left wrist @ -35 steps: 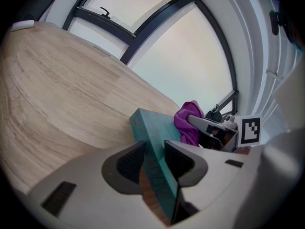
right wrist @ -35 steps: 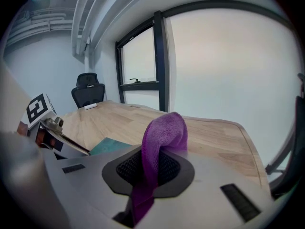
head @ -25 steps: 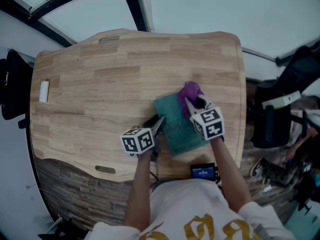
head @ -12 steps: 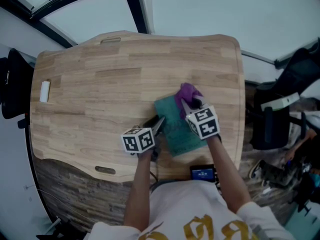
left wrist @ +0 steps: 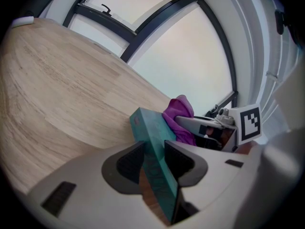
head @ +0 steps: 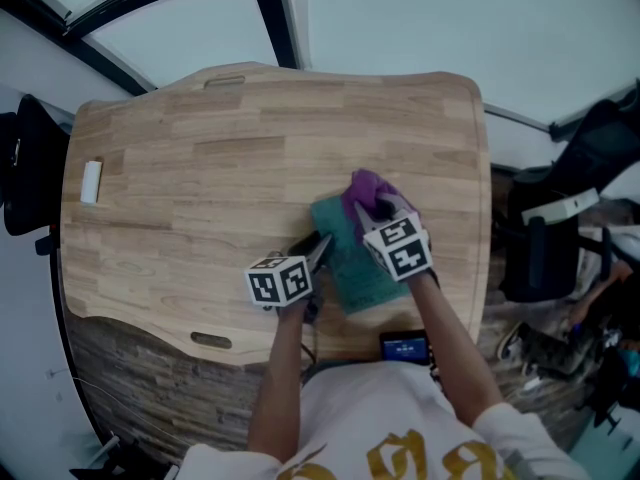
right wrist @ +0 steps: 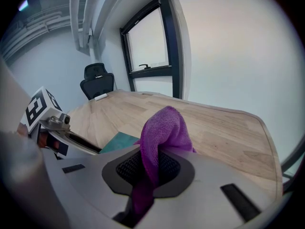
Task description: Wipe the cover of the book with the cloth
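Observation:
A teal book (head: 345, 263) lies on the wooden table (head: 200, 168), right of centre near the front edge. My left gripper (head: 317, 249) is shut on the book's left edge; in the left gripper view the book (left wrist: 151, 142) runs between the jaws. My right gripper (head: 373, 208) is shut on a purple cloth (head: 364, 191), which rests on the far part of the cover. The cloth (right wrist: 162, 130) bulges up out of the right gripper (right wrist: 152, 165), with a corner of the book (right wrist: 117, 141) showing to its left.
A small white object (head: 91, 181) lies near the table's left edge. A black device with a blue screen (head: 405, 346) sits at the near edge by the person. Office chairs (head: 550, 238) stand off the right side. A window frame (head: 270, 13) lies beyond the table.
My right gripper has slid the purple cloth a little to the left across the book's far end. The left gripper and the book have stayed put.

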`<state>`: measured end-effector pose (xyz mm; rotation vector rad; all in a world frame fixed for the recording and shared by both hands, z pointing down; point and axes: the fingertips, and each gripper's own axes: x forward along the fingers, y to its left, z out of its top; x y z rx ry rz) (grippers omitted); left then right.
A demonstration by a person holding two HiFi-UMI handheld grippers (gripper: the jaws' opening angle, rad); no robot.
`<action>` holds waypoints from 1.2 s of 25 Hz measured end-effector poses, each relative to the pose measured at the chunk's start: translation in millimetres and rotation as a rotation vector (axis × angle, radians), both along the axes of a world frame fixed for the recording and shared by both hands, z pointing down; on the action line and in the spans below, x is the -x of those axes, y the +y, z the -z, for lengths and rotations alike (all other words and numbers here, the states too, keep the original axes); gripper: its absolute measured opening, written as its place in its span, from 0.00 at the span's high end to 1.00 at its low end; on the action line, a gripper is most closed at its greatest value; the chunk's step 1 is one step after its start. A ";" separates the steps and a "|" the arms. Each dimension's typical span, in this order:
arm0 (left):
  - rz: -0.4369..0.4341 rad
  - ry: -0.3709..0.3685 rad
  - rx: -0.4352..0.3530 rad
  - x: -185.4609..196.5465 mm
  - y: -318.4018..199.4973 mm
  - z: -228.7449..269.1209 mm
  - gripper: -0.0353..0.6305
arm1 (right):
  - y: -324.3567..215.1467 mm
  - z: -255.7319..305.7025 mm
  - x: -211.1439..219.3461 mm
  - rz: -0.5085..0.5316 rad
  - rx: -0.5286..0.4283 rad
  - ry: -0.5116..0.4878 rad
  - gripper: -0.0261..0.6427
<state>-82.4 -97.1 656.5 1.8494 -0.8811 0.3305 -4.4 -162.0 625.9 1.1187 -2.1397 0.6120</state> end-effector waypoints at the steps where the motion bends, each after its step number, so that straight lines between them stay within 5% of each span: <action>1: 0.000 0.000 0.000 0.1 0.1 0.0 0.75 | 0.4 0.0 1.6 0.007 0.001 0.002 0.91; 30: 0.004 -0.007 0.001 0.7 0.0 -0.4 0.75 | 14.6 1.1 65.6 0.222 -0.004 -0.020 0.91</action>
